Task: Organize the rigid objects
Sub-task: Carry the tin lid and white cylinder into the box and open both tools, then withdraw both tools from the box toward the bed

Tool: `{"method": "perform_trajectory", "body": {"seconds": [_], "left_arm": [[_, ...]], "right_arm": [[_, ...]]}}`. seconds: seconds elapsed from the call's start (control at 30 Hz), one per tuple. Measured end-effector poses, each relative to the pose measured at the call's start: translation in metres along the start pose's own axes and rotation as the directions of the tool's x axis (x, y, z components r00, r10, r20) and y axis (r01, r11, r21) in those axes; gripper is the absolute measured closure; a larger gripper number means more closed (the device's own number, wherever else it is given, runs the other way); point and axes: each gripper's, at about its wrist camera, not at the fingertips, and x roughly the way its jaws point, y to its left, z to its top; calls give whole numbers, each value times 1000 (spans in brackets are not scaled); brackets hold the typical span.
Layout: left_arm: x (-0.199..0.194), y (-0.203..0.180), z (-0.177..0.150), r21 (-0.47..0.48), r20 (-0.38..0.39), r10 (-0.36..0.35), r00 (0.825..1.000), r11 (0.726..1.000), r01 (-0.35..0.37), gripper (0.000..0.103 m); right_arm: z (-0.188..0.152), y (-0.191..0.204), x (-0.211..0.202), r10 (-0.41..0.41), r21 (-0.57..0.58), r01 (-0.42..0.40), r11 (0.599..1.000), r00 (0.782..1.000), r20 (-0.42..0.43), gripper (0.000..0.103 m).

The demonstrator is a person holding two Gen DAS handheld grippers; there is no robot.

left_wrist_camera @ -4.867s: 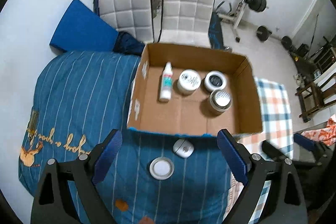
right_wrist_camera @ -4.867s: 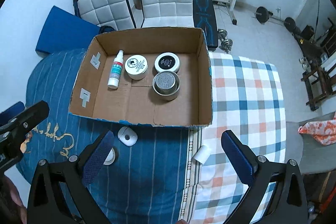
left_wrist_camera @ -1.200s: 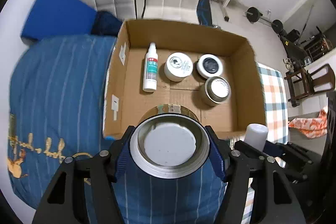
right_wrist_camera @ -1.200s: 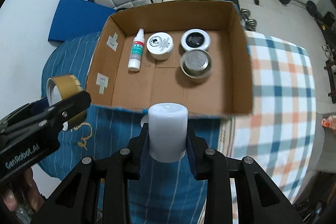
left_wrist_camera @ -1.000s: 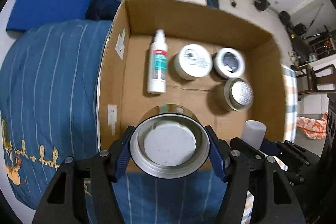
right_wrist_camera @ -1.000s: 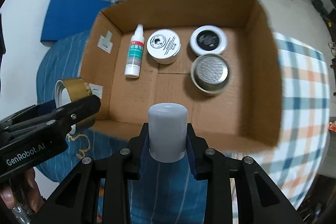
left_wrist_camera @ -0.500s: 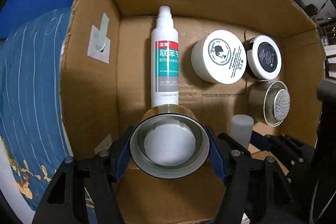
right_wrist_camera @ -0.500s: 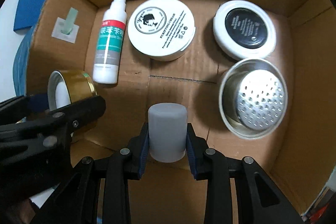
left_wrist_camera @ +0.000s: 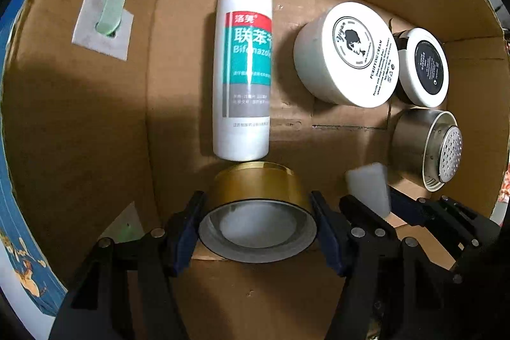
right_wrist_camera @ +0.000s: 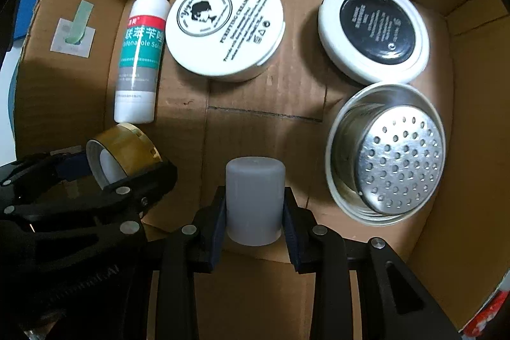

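Where a few seconds ago both grippers hovered empty over the bed with the gold tin and the white cap lying loose outside the box, both now reach down inside the cardboard box (left_wrist_camera: 79, 117), each carrying one item. The left gripper (left_wrist_camera: 256, 223) has its fingers (left_wrist_camera: 186, 228) clamped on the sides of the gold tin (left_wrist_camera: 256, 190), which sits low at the near left of the box floor, its far edge just beside the base of the white spray bottle (left_wrist_camera: 244, 78) lying lengthwise there. The right gripper (right_wrist_camera: 255, 214) has its fingers (right_wrist_camera: 218, 219) clamped on the white cap (right_wrist_camera: 255, 199), held upright at the near middle, to the left of the perforated steel cup (right_wrist_camera: 389, 152). Farther back, the big white cream jar (right_wrist_camera: 224, 23) and the black-lidded jar (right_wrist_camera: 374, 27) stand side by side. Over the last second the view has closed from the whole box to its floor alone, so the carry appears finished and placement is the step in hand. Whether the tin and cap already rest on the cardboard cannot be told. With these two set down, all the loose items would likely be boxed.
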Motion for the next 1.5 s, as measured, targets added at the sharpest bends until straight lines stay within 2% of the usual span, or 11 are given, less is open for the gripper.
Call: {"method": "perform_trajectory", "body": {"seconds": [0.07, 0.13, 0.27, 0.4, 0.43, 0.63, 0.73, 1.0, 1.23, 1.33, 1.5], "left_arm": [[-1, 5, 4, -11, -1, -4, 1000, 1000, 4, 40], [-7, 6, -1, -16, 1, -9, 1000, 1000, 9, 40], [-22, 2, -7, -20, 47, -19, 999, 1000, 20, 36], [-43, -5, -24, -12, 107, -9, 994, 1000, 10, 25], [-48, -9, -27, -10, 126, 2, 992, 1000, 0, 19], [-81, -21, -53, 0, 244, 8, 970, 1000, -8, 5], [-99, -24, -68, -4, 292, 12, 956, 1000, -11, 1], [-136, -36, -110, -7, 455, 100, 885, 994, -109, 1], [-173, -44, -155, -20, 570, 104, 815, 993, -113, 1], [-184, -47, -171, -17, 597, 100, 796, 994, -112, 1], [-197, -51, -187, -14, 619, 82, 781, 996, -93, 1]], "right_arm": [[0, -1, 1, 1, 0, -1, 1000, 1000, -7, 65], [0, -2, -1, -2, 3, 2, 1000, 1000, 2, 48], [-4, -9, -18, -3, 14, 3, 1000, 1000, 12, 43], [-16, -10, -32, -19, 8, 19, 1000, 999, 32, 36], [-20, -11, -37, -25, 9, 25, 1000, 999, 39, 32], [-47, -23, -70, -43, 36, 40, 999, 993, 108, 6], [-62, -30, -88, -57, 52, 50, 997, 987, 151, 0], [-111, -31, -146, -115, 89, 92, 992, 945, 307, 0], [-161, -33, -190, -136, 101, 103, 989, 901, 413, 0], [-182, -34, -208, -143, 105, 107, 989, 877, 458, 0], [-200, -32, -226, -141, 91, 110, 990, 858, 494, 0]]}}
